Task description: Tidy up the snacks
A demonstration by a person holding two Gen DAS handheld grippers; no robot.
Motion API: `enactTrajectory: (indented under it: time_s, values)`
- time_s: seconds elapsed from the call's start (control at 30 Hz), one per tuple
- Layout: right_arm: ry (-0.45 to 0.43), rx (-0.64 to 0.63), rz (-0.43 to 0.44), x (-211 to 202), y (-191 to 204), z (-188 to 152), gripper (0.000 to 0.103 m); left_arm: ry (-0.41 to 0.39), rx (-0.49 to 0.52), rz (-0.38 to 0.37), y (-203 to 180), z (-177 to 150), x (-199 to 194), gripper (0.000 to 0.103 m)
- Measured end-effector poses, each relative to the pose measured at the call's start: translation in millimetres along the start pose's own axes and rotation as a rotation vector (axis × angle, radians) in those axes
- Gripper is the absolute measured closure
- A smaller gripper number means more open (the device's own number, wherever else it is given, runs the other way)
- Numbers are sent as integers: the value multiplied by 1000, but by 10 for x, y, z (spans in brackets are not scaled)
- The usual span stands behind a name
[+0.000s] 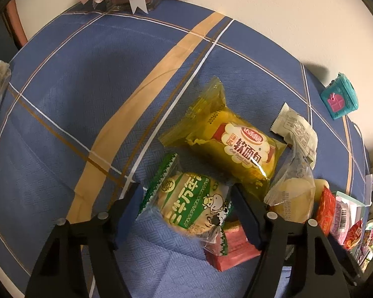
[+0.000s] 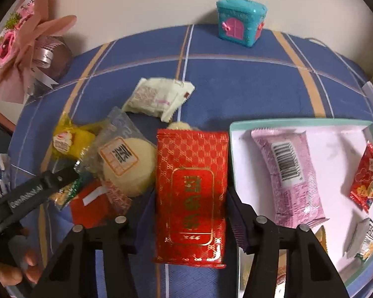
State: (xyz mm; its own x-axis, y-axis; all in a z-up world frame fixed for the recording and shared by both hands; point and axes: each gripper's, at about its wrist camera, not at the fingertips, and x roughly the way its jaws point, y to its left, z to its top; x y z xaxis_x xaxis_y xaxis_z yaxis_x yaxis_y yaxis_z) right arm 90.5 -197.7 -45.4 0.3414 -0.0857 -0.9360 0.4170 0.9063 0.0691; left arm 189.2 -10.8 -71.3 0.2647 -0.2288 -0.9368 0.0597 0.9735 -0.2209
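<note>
The right claw (image 2: 190, 208) is clenched on the red foil packet (image 2: 191, 193), whose long axis runs straight ahead along the fingers; the pale-green-rimmed box (image 2: 232, 149) lies just beside it to the right, so the coming move is likely a short sideways carry. The left claw (image 1: 185, 204) straddles the round biscuit in its green-and-clear crinkly wrapper (image 1: 186, 201), but whether the pads press it cannot be told. Left of the box, glossy soft packets overlap on the blue checked worktop (image 2: 236, 74).
</note>
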Motion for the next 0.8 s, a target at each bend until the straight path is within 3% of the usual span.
enactTrajectory:
  time_s: [0.13, 0.2, 0.4, 0.67, 0.8]
  values:
    - [-14, -36, -37, 27, 77, -16, 50, 1, -6, 4, 42, -5, 42, 32]
    - [-21, -53, -61, 39, 113, -34, 53, -1, -7, 6, 35, 3, 41, 39]
    - [-25, -32, -50, 0, 64, -35, 55, -2, -6, 3, 42, 5, 13, 45]
    - [-53, -25, -11, -197, 38, 24, 56, -47, -14, -15, 46, 11, -213, 46]
    - [-99, -31, 2, -416, 63, 66, 56, -84, -28, -73, 65, 32, -444, 46]
